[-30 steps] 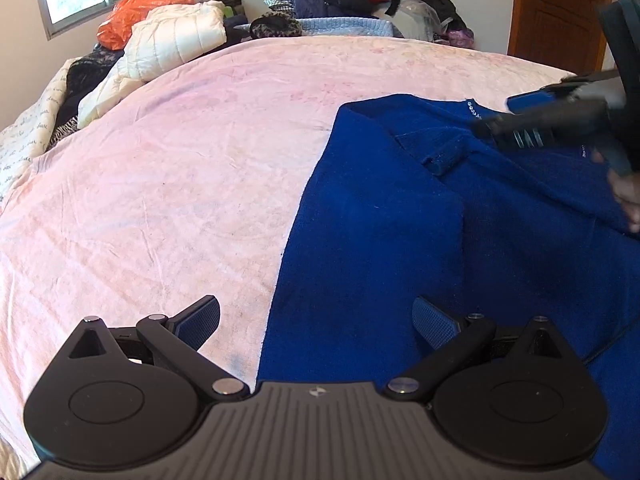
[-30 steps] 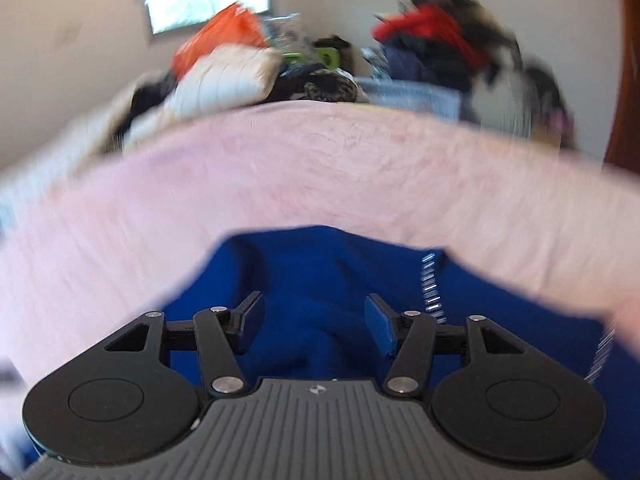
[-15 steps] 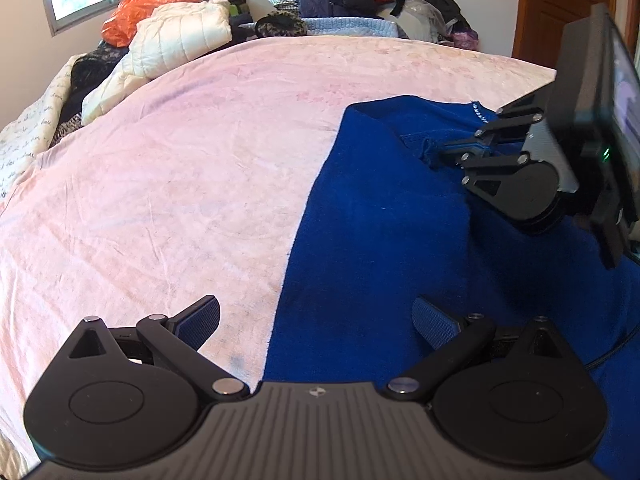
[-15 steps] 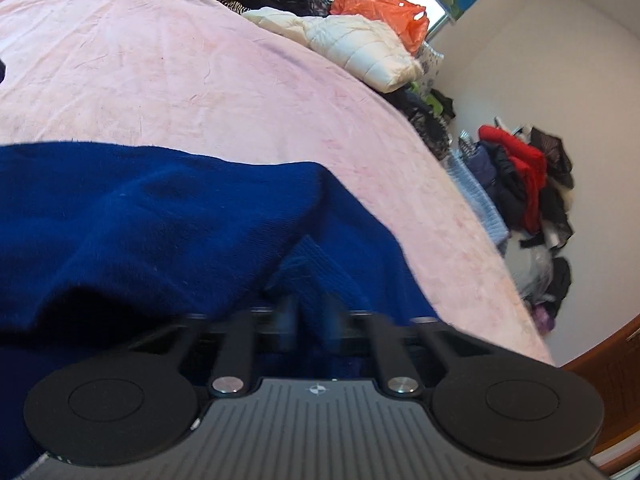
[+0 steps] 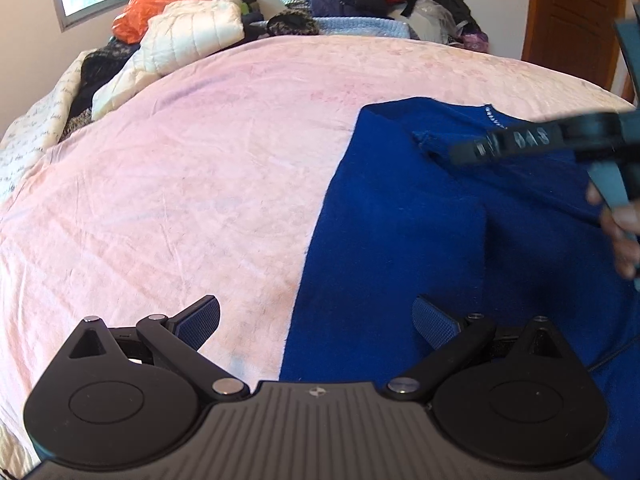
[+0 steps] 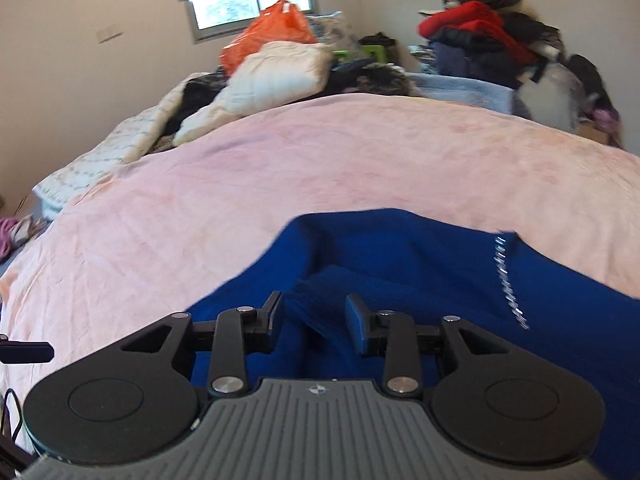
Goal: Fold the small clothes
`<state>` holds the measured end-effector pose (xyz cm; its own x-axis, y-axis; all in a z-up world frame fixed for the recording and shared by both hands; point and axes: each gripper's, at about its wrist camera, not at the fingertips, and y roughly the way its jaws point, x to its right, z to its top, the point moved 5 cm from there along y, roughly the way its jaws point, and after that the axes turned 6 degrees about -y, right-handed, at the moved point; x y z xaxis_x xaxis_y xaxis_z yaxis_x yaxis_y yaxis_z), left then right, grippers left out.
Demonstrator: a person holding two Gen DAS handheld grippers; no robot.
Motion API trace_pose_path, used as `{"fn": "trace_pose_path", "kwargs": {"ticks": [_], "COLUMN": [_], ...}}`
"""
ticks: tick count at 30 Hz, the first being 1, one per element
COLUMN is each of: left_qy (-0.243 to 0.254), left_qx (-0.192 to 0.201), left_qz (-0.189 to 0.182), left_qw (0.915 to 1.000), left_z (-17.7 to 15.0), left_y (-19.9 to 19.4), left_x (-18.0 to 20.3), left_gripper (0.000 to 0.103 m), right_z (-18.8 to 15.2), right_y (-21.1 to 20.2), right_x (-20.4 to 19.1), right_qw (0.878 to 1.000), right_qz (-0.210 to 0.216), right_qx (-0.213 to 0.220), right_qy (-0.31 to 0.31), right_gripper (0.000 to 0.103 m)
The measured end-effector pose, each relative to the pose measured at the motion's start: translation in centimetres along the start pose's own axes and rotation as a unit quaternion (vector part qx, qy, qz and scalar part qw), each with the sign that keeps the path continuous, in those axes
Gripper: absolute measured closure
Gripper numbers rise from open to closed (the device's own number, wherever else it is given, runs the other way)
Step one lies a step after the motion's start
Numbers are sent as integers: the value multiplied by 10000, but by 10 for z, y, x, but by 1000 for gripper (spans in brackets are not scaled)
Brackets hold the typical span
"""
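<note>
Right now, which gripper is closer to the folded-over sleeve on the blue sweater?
Right. The right gripper sits just at the sleeve, jaws open around its cuff. The left gripper hovers back at the blue sweater's near edge.

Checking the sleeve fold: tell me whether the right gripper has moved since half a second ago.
Yes. In the left wrist view the right gripper has tipped from upright to flat and reaches further left over the blue garment. Its jaws have just been opening, off the folded sleeve.
</note>
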<state>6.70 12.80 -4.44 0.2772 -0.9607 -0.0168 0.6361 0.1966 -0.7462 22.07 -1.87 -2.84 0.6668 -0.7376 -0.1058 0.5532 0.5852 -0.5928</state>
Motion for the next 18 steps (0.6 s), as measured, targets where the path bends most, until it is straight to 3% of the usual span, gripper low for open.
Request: {"fn": "trace_pose_path", "kwargs": {"ticks": [1,3,5,10,15,18], "left_qy": [-35,-34,22,73,-49,-70], "left_qx": [-33,0,80,148,157,169], "left_qz": [-12,-43,29,-43,18,132], "left_qw": [10000,10000,10000,9999,9999,9997], "left_z": [-1,-2,-2,-4,-5,-5], "left_y": [0,-2,-5,-7,-11,-13], "left_x": [-2,-5,-8,-15,-21,-24], "left_gripper": [0,0,0,0,0,0], "right_z": [-6,-22,-32,-54,-89,-103], "right_y": [0,8,-2,-69,-106,-113], "right_x": [5,11,7,-21,-48,-62], "right_qw": [9998,9975,9972,9921,9749,9670], "right_qz": [33,-45,-334,886,1768,2070], "right_qx": [-118,-639,-629,-321,-353,-295], "right_qy": [140,304,234,830,1307,1454], "right_gripper": [49,50,48,38,37,37]}}
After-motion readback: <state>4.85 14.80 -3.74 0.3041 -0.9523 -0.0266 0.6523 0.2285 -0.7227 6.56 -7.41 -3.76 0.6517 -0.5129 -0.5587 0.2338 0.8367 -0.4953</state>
